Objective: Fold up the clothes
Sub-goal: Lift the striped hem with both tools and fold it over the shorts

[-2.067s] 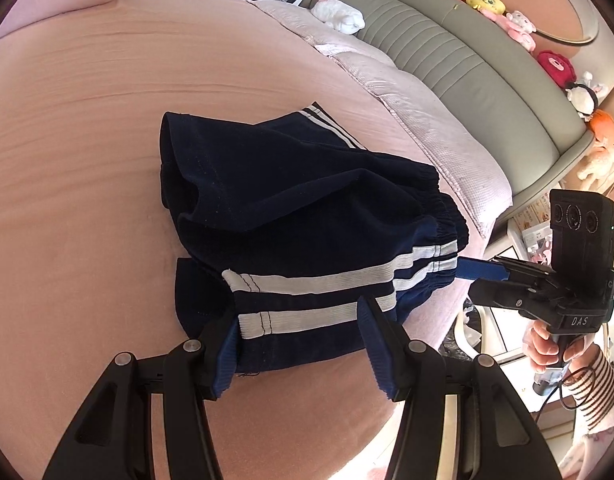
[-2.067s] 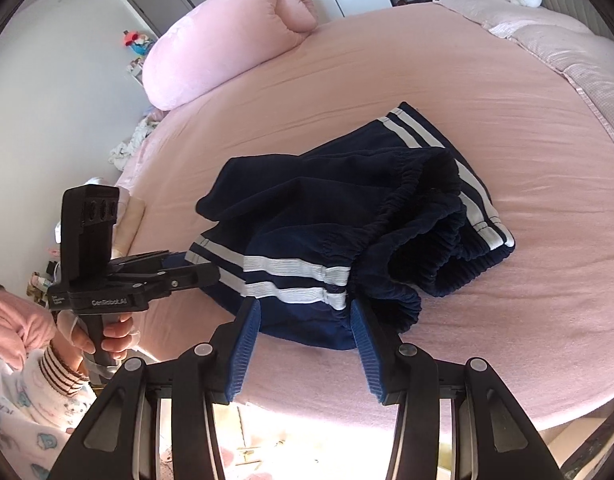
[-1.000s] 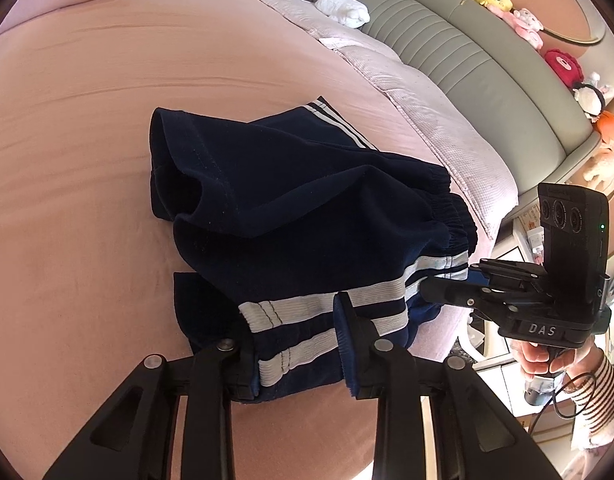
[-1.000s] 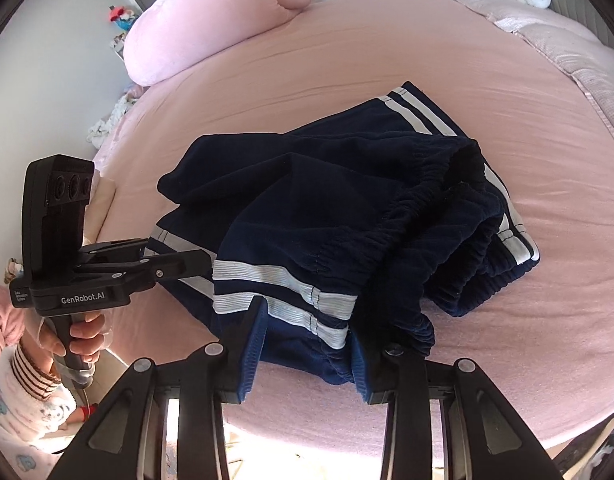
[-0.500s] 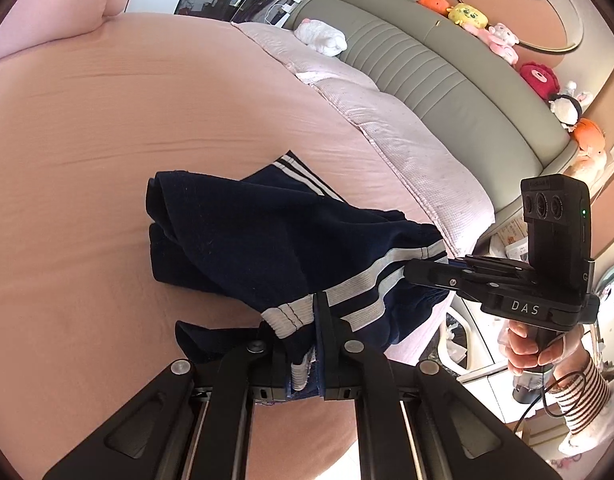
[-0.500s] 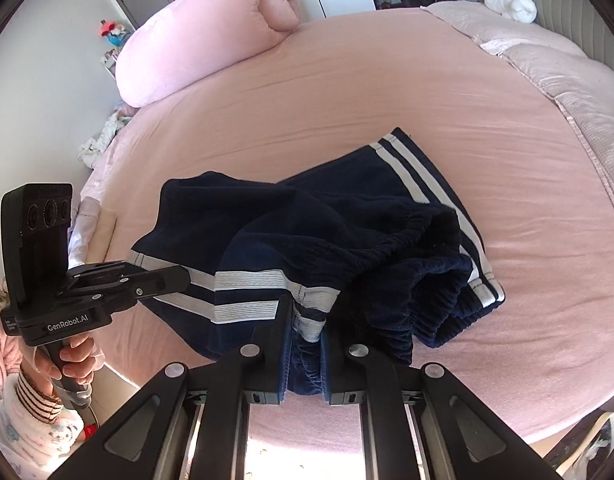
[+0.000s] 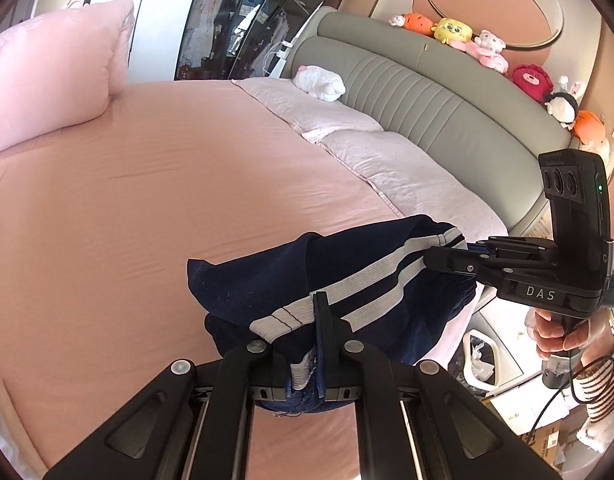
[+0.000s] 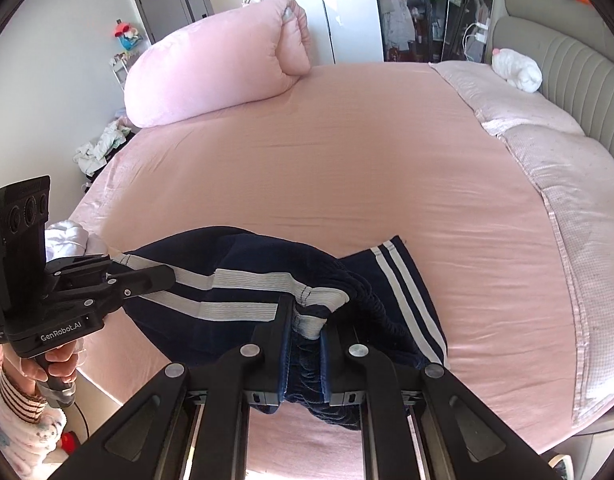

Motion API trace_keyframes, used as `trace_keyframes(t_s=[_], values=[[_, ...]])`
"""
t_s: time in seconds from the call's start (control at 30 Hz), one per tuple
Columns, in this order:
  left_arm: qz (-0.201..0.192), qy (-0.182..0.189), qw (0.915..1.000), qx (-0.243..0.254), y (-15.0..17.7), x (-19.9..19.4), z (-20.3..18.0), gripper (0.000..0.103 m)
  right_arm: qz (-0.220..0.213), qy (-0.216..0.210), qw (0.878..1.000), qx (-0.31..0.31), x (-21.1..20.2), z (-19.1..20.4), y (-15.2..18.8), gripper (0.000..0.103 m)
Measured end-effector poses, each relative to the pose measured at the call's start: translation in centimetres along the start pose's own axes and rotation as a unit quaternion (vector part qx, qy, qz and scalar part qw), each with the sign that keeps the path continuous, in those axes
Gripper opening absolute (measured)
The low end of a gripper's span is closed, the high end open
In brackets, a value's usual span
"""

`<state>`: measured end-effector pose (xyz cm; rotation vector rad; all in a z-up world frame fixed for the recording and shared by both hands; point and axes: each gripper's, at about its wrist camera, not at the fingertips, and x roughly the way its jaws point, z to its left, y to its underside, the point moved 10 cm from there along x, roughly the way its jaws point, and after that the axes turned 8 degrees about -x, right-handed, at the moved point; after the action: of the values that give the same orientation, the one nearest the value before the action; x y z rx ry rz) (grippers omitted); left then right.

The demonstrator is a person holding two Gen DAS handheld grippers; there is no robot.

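Plainly soft and light, the navy shorts (image 7: 307, 280) sag wherever they are not held, so I judge they will drape and bunch, not keep any shape. They hang partly lifted over the near edge of the round pink bed (image 7: 187, 184), with 1 leg still lying flat on the sheet in the right wrist view (image 8: 403, 292).

Both grips are on the side seam with its 2 white stripes (image 8: 235, 280). The left gripper (image 7: 305, 344) has its fingers pinched narrow on the striped hem end, cloth wedged between the blue pads (image 7: 319, 340). The right gripper (image 8: 305, 336) is likewise clamped, on the gathered elastic waistband (image 8: 371, 300) where the stripes end.

Those 2 ends look like sound holds: hem and waistband are doubled, stitched and thicker than the single knit between them, so less likely to slip out. The fabric looks like a matte, slightly fuzzy jersey with ribbed woven tape for the stripes. The waistband is puckered and springy, which may pull the fold crooked unless the seam is kept taut between the 2 grips.
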<state>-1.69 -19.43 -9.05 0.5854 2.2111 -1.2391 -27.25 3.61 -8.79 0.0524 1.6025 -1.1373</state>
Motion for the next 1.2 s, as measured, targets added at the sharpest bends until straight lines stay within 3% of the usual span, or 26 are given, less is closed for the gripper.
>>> trace_keyframes(t_s=[0.27, 0.47, 0.8, 1.07, 1.2], values=[[-0.042, 0.023, 0.9987, 0.016, -5.1, -6.1, -0.8, 0.006, -0.051, -0.005, 0.999, -0.012, -4.9, 1.3, -6.2, 0.01], [-0.047, 0.026, 0.9985, 0.008, -8.4, -8.8, -0.2, 0.006, -0.051, -0.005, 0.998, -0.03, -6.5, 2.8, -9.4, 0.01], [-0.058, -0.016, 0.998, 0.019, -13.7, -8.6, 2.0, 0.006, -0.02, 0.022, 0.998, -0.063, -3.6, 4.1, -13.9, 0.01], [-0.07, -0.053, 0.9959, 0.02, -19.7, -7.0, 3.2, 0.006, -0.035, 0.036, 0.997, -0.06, -2.2, 2.2, -19.3, 0.01], [-0.102, -0.059, 0.9925, 0.032, -24.0, -7.6, 2.0, 0.006, -0.067, 0.057, 0.994, -0.067, -3.6, 0.8, -23.8, 0.01]])
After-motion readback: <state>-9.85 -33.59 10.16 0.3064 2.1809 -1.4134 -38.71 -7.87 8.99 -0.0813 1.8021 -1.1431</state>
